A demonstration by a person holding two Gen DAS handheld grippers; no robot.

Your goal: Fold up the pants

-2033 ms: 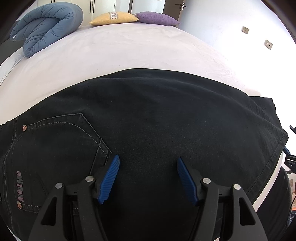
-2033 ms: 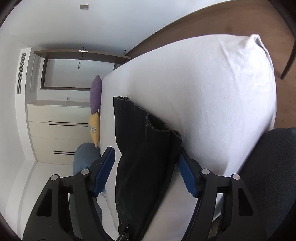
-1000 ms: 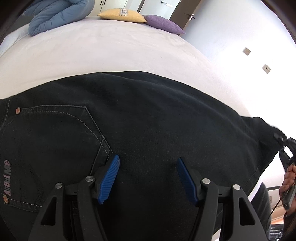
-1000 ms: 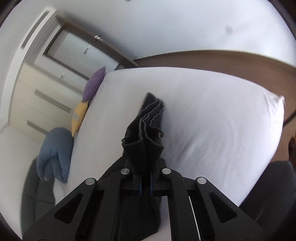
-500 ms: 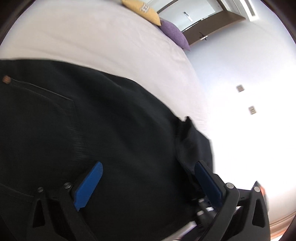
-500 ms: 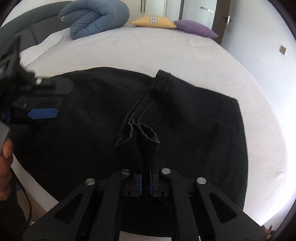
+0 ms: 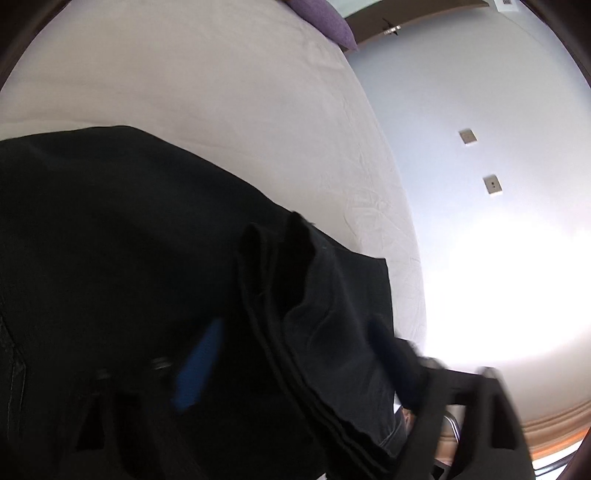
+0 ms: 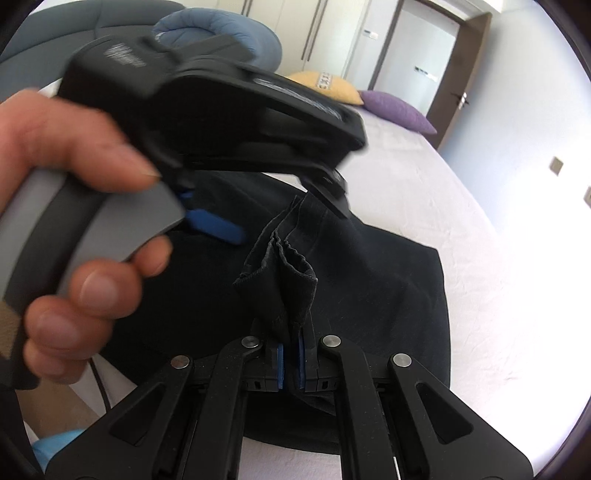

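The black pants [image 7: 110,236] lie spread on the white bed [image 7: 207,74]. My right gripper [image 8: 290,363] is shut on the bunched hem end of the pants [image 8: 284,273] and holds it lifted above the rest of the pants [image 8: 388,280]. My left gripper [image 7: 295,358] is open, blurred by motion, with its blue pads either side of the lifted hem folds [image 7: 295,295]. In the right wrist view the left gripper [image 8: 221,229] shows held in a hand, just left of the raised hem.
A purple pillow [image 8: 395,110], a yellow pillow [image 8: 325,85] and a rolled blue duvet [image 8: 221,33] lie at the far end of the bed. A wall with sockets [image 7: 491,184] is to the right. A door [image 8: 458,74] stands beyond.
My right gripper closed on the pants' hem and carried it up over the pants. My left gripper swung right, toward the lifted hem.
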